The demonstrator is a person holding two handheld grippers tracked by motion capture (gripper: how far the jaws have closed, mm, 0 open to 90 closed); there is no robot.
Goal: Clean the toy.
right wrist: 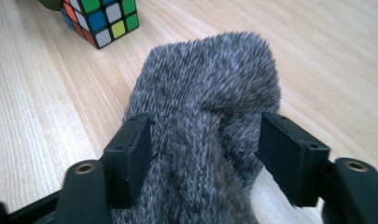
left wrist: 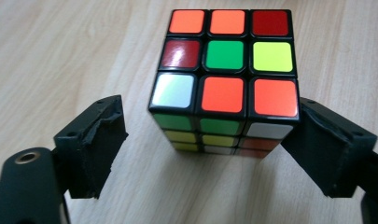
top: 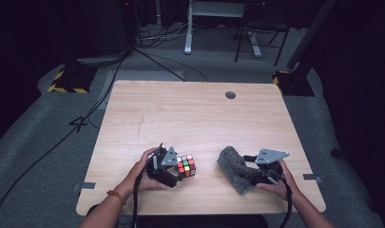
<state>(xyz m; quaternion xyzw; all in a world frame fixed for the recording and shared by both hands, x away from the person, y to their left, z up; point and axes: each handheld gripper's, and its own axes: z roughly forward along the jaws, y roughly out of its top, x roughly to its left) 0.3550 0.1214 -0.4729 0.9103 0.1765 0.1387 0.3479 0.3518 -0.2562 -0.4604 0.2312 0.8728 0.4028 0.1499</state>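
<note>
A scrambled puzzle cube stands on the wooden table near its front edge, left of centre. My left gripper straddles it. A clear gap separates the left jaw from the cube, and the right jaw sits close against its side. To the right lies a grey woolly cloth, bunched up. My right gripper has its jaws on either side of the cloth, spread wide, not squeezing it. The cube also appears at the top left of the right gripper view.
A round cable hole sits near the table's far edge. Beyond the table are floor cables, a white desk leg and yellow-and-black striped stand bases. A person's hand and forearm reach each gripper from the front edge.
</note>
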